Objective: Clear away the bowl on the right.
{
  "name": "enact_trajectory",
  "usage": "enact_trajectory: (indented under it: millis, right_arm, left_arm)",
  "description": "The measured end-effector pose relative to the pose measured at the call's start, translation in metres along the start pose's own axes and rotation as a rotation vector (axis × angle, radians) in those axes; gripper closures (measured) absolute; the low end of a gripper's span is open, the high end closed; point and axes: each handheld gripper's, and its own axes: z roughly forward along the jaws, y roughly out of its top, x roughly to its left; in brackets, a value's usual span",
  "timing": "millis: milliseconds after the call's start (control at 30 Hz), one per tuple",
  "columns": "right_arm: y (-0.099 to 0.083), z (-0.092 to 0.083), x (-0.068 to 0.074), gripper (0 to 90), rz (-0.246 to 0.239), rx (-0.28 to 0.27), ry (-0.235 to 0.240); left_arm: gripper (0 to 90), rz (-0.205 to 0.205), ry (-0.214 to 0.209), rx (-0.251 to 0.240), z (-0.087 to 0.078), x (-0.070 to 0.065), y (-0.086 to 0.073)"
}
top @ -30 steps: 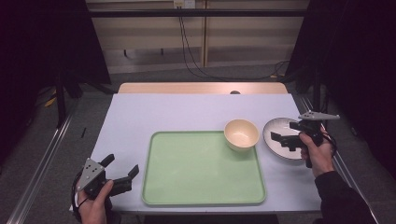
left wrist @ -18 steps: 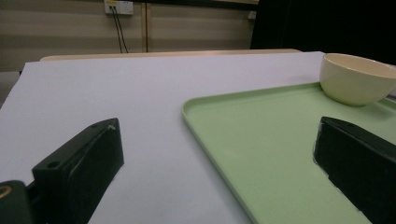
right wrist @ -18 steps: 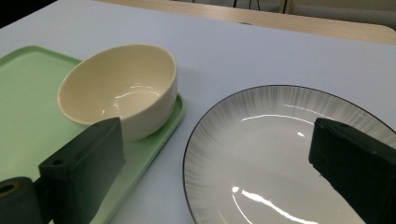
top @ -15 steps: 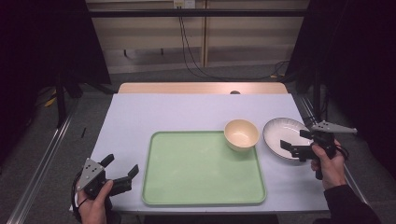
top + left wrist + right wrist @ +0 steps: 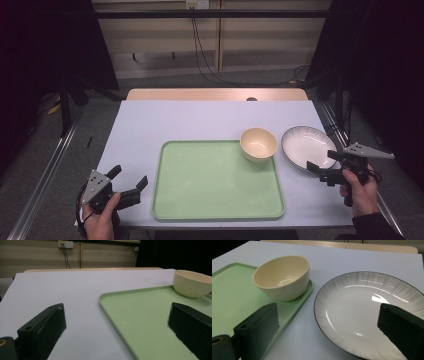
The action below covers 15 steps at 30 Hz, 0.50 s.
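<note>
Now that the right gripper has pulled back off the white plate, jaws apart and empty, the plate sits released beside the green tray; the left gripper idles open.

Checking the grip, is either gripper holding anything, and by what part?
Nothing is held. Left gripper and right gripper both stand open and empty.

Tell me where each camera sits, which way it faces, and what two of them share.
High view: above the table's near edge, looking forward and down; left gripper, right gripper, both hands.
Left gripper view: between open jaws, toward the green tray.
Right gripper view: between open jaws, toward the plate.
Both gripper views share the cream bowl.
</note>
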Motion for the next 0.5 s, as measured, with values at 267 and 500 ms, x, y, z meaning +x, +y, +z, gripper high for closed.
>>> enact_trajectory:
  millis: [267,500]
  right_arm:
    - [-0.013,-0.012,0.003,3.5,0.019,-0.021,-0.006]
    - [-0.026,-0.025,0.003,4.5,0.041,-0.049,0.009]
  left_arm:
    - [1.6,-0.001,0.000,-0.001,0.000,0.000,0.000]
    - [1.6,-0.001,-0.006,-0.002,0.000,0.000,0.000]
